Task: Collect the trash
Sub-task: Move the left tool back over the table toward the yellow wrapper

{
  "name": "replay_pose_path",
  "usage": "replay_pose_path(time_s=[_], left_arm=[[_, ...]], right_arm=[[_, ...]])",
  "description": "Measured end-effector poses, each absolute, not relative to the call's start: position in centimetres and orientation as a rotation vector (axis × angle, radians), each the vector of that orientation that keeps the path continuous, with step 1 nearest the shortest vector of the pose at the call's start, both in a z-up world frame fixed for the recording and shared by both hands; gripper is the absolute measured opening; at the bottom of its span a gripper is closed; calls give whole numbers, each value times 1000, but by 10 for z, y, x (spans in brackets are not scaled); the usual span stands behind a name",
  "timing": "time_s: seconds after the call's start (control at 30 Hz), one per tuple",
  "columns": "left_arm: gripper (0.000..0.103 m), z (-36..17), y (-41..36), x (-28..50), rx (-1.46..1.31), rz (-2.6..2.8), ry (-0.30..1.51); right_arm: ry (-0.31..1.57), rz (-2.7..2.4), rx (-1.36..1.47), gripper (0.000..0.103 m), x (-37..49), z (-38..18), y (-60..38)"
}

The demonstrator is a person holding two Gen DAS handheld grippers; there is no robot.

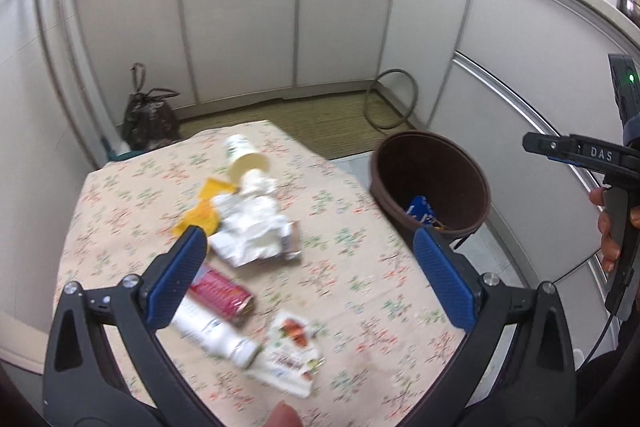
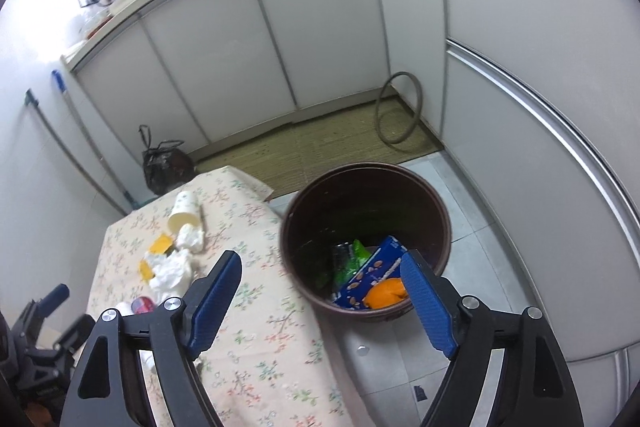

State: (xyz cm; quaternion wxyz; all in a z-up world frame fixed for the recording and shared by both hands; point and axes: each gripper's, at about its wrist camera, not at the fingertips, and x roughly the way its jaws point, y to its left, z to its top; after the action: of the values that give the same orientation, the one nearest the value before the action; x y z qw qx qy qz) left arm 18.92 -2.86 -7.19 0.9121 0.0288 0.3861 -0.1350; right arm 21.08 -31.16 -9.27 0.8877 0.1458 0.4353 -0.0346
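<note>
The brown bin stands on the floor, just off the corner of the worktop with its flowered cloth. Inside the bin lie a blue box, an orange wrapper against the box, and a green packet beside a dark can; which of these touch the bin wall cannot be told.

The right claw hangs above the bin's near rim and the worktop's edge, its blue fingers spread wide with nothing between them. The left claw is likewise wide apart and empty, poised over the worktop on the side away from the bin.

The remaining trash lies on the worktop, well apart from the bin. A paper cup lies tipped on its side at the far end. Nearer than the cup sits crumpled white paper, with a yellow wrapper on its far side from the bin. Nearer still lie a red can and a white bottle, both on their sides and close together, and a flat printed sachet just beside the bottle's cap.

A tied black bag rests on the floor beyond the worktop, against the cabinets.
</note>
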Motion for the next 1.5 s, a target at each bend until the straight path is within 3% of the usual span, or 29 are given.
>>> replay_pose_path(time_s=[0.43,0.93,1.1,1.23,1.5], left_arm=[[103,-103,66,182,-82,-133,933],[103,-145,101,223,-138,-27,1022],[93,-158,96,266,-117,-66,1050],[79,-169,96,302,-125,-127,1091],[79,-205,73,363,32,-256,1182]], right_arm=[[964,33,192,84,210,-106,-227],[1068,102,151,84,243,-149,-158],[1094,107,177,84,261,-167,-150],[1113,87,213,84,280,-183,-148],[1139,75,247,84,310,-203,-146]])
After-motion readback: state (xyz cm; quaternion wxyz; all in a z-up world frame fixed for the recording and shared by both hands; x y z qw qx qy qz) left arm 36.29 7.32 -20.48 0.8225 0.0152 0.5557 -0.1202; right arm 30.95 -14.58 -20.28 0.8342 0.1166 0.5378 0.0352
